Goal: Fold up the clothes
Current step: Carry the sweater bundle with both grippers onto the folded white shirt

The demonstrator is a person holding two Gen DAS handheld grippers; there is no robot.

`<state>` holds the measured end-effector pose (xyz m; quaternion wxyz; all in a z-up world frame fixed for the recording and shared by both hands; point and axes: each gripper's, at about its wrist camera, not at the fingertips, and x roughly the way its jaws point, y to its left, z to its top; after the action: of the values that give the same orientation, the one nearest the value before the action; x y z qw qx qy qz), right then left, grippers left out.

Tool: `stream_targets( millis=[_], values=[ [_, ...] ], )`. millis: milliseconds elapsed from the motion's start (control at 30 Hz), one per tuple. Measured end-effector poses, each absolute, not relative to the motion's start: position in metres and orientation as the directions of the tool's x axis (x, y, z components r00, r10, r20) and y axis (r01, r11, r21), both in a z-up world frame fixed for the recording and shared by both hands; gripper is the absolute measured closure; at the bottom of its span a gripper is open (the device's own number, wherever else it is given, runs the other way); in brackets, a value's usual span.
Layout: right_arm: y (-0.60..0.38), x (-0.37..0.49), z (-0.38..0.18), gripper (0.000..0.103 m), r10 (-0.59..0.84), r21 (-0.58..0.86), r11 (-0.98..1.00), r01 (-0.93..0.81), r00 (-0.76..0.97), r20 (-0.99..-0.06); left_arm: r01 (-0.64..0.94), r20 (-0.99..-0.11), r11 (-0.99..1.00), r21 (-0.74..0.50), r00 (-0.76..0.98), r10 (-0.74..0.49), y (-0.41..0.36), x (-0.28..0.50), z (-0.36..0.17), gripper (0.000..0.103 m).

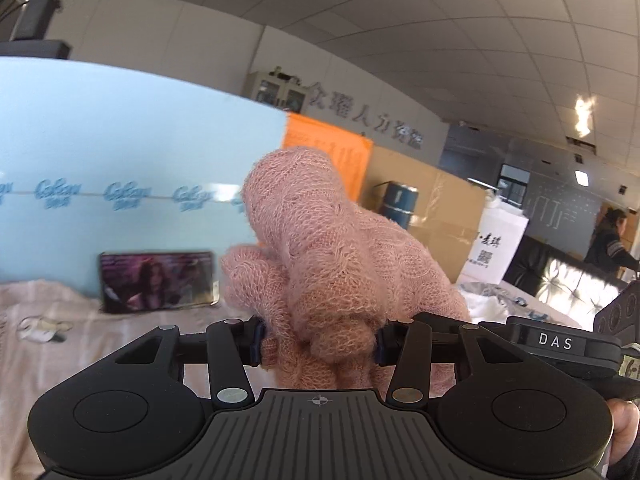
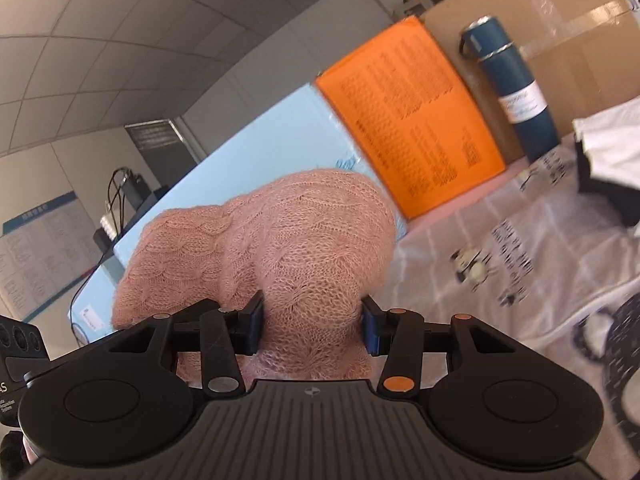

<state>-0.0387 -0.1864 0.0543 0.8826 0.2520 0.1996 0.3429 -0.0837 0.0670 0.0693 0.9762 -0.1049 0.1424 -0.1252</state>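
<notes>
A pink cable-knit sweater (image 1: 320,248) is bunched up between the fingers of my left gripper (image 1: 318,342), which is shut on it and holds it raised above the table. The same sweater (image 2: 288,240) is also clamped in my right gripper (image 2: 312,326), a thick wad of knit filling the gap between its blue pads. The fabric bulges up in front of both cameras and hides much of the table behind. The right gripper's body (image 1: 560,344) shows at the right edge of the left wrist view, close beside the left one.
The table has a pale printed cloth (image 2: 500,248). At its back stand a light blue foam board (image 1: 140,160), an orange sheet (image 2: 412,120), a cardboard box (image 2: 560,40), a blue flask (image 2: 516,88) and a phone (image 1: 156,282) propped upright. A white bag (image 1: 496,248) stands right.
</notes>
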Motion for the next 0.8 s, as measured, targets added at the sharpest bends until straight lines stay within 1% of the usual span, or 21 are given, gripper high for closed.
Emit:
stream_targets(
  millis=[133,200,333,433,600,667,733,800],
  values=[
    [-0.238,-0.024,0.068,0.06,0.59,0.536,0.714,-0.45,0.799,-0.115,0.309,-0.219,0.93,-0.201,0.911,-0.35,0.009,-0.039,0.079,0.057],
    [-0.262,-0.015,0.073,0.06,0.519,0.514,0.757,-0.403,0.849,-0.1,0.355,-0.205,0.914,-0.195,0.897,-0.392,-0.02,-0.016,0.08,0.057],
    [-0.306,0.006,0.076,0.06,0.388,0.49,0.814,-0.312,0.919,-0.06,0.422,-0.193,0.878,-0.226,0.864,-0.464,-0.072,0.03,0.078,0.057],
    [-0.332,0.023,0.072,0.06,0.284,0.455,0.859,-0.234,0.958,-0.043,0.45,-0.204,0.852,-0.267,0.837,-0.507,-0.108,0.062,0.069,0.057],
    [-0.364,0.053,0.049,0.06,0.138,0.449,0.889,-0.092,0.988,-0.07,0.456,-0.256,0.818,-0.351,0.793,-0.552,-0.152,0.107,0.042,0.057],
    [-0.376,0.065,0.034,0.06,0.097,0.476,0.879,-0.036,0.99,-0.104,0.45,-0.289,0.816,-0.364,0.778,-0.558,-0.167,0.121,0.03,0.057],
    [-0.391,0.076,0.021,0.06,0.091,0.518,0.855,0.003,0.984,-0.155,0.443,-0.323,0.827,-0.346,0.771,-0.548,-0.181,0.132,0.019,0.056],
    [-0.405,0.086,0.011,0.06,0.112,0.561,0.827,0.024,0.972,-0.207,0.425,-0.347,0.842,-0.332,0.775,-0.528,-0.184,0.138,0.009,0.051]
  ],
)
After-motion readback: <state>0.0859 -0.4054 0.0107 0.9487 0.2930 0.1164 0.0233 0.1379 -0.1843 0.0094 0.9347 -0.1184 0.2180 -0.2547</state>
